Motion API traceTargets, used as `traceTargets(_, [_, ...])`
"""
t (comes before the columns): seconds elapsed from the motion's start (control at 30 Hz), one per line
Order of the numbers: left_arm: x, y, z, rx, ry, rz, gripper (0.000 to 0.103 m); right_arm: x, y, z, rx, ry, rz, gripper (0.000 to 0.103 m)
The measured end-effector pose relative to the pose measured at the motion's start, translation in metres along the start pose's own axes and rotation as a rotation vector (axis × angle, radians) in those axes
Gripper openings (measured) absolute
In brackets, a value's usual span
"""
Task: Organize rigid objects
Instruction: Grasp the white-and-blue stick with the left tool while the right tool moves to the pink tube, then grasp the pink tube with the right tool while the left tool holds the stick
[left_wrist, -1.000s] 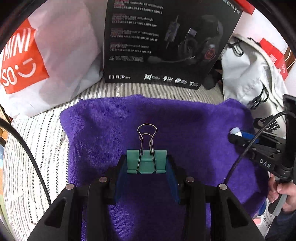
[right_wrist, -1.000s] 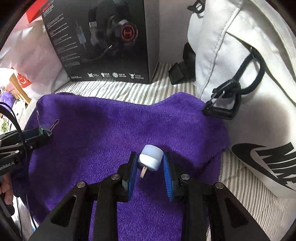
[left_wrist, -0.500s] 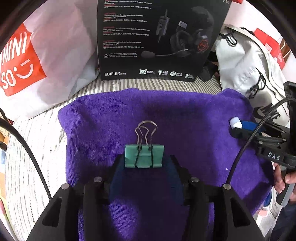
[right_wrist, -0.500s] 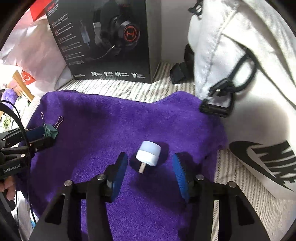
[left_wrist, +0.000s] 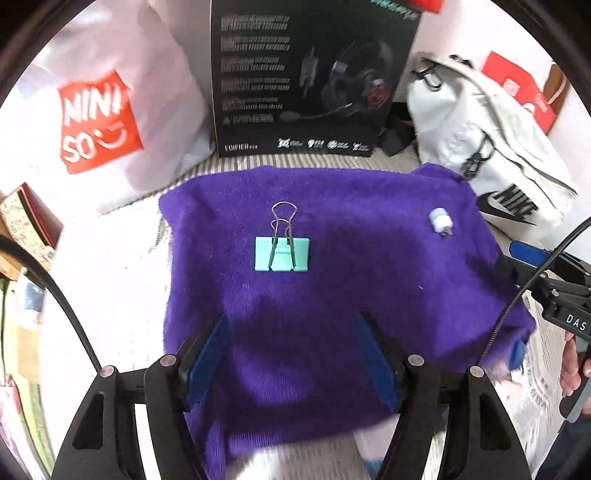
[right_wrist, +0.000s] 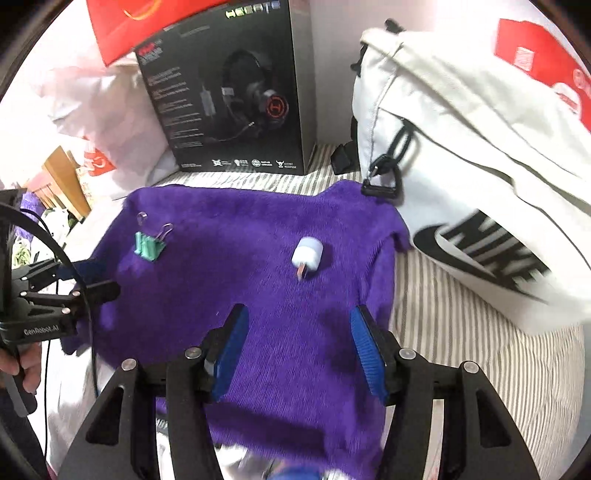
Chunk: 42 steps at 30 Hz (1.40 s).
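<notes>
1. Left gripper (left_wrist: 291, 354): jaws spread, have just been opening, nothing between them. Green binder clip (left_wrist: 282, 254) lies flat on the purple towel (left_wrist: 369, 295), ahead of the pads, clear of them.
2. Right gripper (right_wrist: 299, 354): jaws spread, just been opening, empty. White plug adapter (right_wrist: 307, 254) lies on its side on the towel, pins toward the camera.
3. Progress: both items look placed, well apart on the towel. No other loose rigid items visible, so likely near done.
</notes>
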<state>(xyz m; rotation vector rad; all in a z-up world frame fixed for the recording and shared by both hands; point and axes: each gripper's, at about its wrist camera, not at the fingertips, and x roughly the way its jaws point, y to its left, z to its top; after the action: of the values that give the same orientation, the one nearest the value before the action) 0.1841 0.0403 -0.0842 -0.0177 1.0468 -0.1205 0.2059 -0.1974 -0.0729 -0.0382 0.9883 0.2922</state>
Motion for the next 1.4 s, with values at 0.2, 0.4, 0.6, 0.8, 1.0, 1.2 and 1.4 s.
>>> traceTargets(0.2, [-0.030, -0.011, -0.031, 0.011, -0.017, -0.006, 0.069, -0.031, 0.001, -0.028, 0.013, -0.023, -0.004, 0.058])
traceTargets(0.4, [-0.040, -0.033, -0.069, 0.024, 0.002, -0.060, 0.069, -0.058, 0.004, -0.064, 0.034, -0.038, -0.048, 0.058])
traceTargets(0.6, [-0.023, -0.050, -0.086, 0.029, 0.048, -0.098, 0.069, -0.079, 0.003, -0.094, 0.073, -0.045, -0.025, 0.058])
traceTargets(0.8, [-0.009, -0.038, -0.101, 0.014, 0.075, -0.079, 0.069, -0.085, -0.005, -0.117, 0.086, -0.030, -0.050, 0.065])
traceTargets(1.0, [-0.005, -0.043, -0.096, 0.046, 0.069, -0.025, 0.069, -0.085, -0.018, -0.126, 0.127, -0.022, -0.059, 0.065])
traceTargets(1.2, [0.001, -0.055, -0.090, 0.070, 0.049, 0.029, 0.047, -0.078, -0.021, -0.132, 0.114, -0.003, -0.069, 0.065])
traceTargets(1.4, [-0.004, -0.056, -0.097, 0.091, 0.043, 0.022, 0.037, -0.070, -0.026, -0.143, 0.099, 0.014, -0.031, 0.065])
